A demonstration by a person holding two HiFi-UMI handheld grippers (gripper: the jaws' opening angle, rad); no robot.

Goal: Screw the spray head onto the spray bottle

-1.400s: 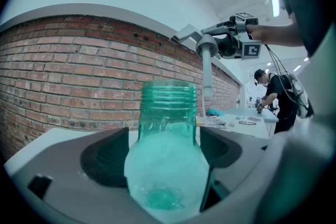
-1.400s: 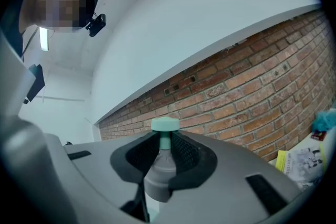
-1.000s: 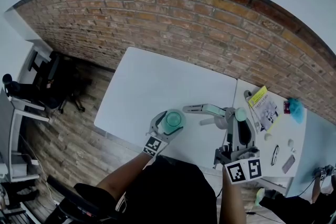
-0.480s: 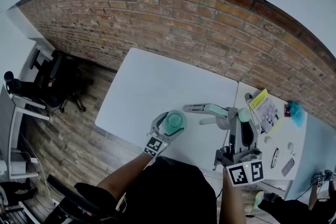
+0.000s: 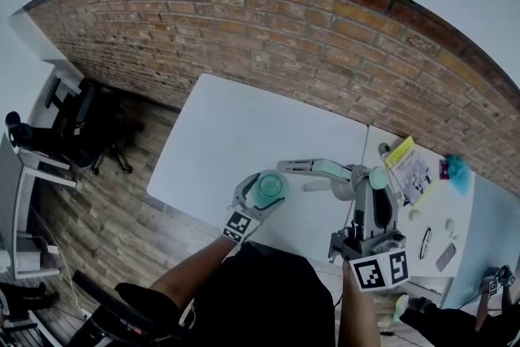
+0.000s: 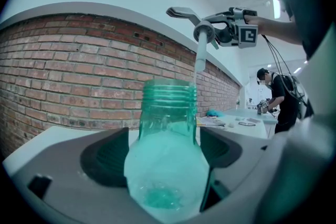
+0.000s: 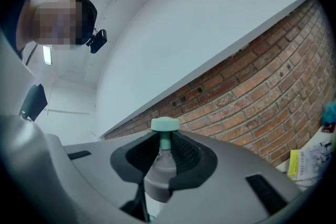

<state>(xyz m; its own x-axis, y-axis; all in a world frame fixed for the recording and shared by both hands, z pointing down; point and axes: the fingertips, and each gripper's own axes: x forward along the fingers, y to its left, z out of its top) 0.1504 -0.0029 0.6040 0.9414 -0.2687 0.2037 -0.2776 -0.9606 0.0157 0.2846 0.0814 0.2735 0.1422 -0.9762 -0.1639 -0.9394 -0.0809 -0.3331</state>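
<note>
Since the earlier frame the right gripper (image 5: 367,184) has shifted slightly, and the nozzle end of the spray head (image 5: 321,169) reaches a little further toward the left, while the left gripper (image 5: 264,191) and the spray bottle (image 5: 267,186) stand where they were. From the head view there are two grippers, one bottle and one spray head. The teal bottle stands upright with its open mouth facing up, near the front edge of the white table (image 5: 227,126). The spray head is held level over that table's front right corner. A second table (image 5: 467,223) adjoins on the right and carries a yellow booklet (image 5: 399,149) and small items. The left gripper view adds what the head view lacks: its jaws stand wide and press on the bottle's body, the threaded neck (image 6: 169,97) is bare, and the dip tube (image 6: 200,57) hangs from the spray head just behind and above the neck, apart from it. One person (image 6: 281,99) stands at the far tables. The right gripper view shows its jaws nearly together, pinching the spray head's grey collar (image 7: 159,168) with a green cap (image 7: 165,124) above it, and a brick wall (image 7: 252,92) beyond.
</note>
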